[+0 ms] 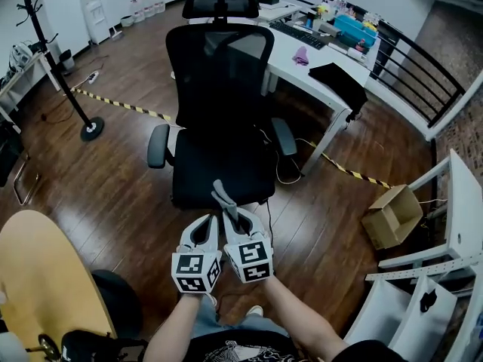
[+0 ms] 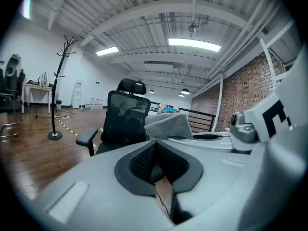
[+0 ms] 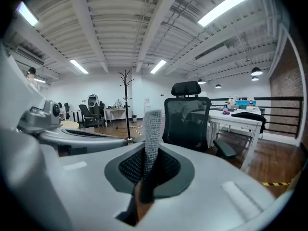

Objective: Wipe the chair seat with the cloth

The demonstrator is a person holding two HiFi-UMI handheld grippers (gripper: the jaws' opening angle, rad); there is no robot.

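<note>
Hovering just short of the chair seat [image 1: 219, 168], your right tool [image 3: 147, 177] is pinching the grey cloth [image 3: 153, 134] upright; the left gripper view alone is showing your left tool [image 2: 155, 165] clenched empty.

Floor [image 1: 106, 179]: dark wood boards, glossy.
Hazard tape [image 1: 121, 104]: yellow-and-black strip stuck to the floor, running under the worktop and out on its right.
Coat stand [image 1: 92, 130]: black, bare branches, round base on the floor at left.
Worktop [image 1: 290, 70]: white, on white legs, against the railing.
Keyboard [image 1: 300, 35]: dark, on the worktop.
Purple item [image 1: 300, 55]: small and crumpled, near the keyboard.
Black fabric [image 1: 339, 81]: draped over the worktop's near end.
Blue bin [image 1: 355, 29]: at the worktop's far side, among small clutter.
Railing [image 1: 411, 70]: black bars, behind the worktop.
Cardboard box [image 1: 391, 216]: open, tilted, on the floor at right.
Round table [image 1: 45, 277]: pale wood, lower left.
</note>
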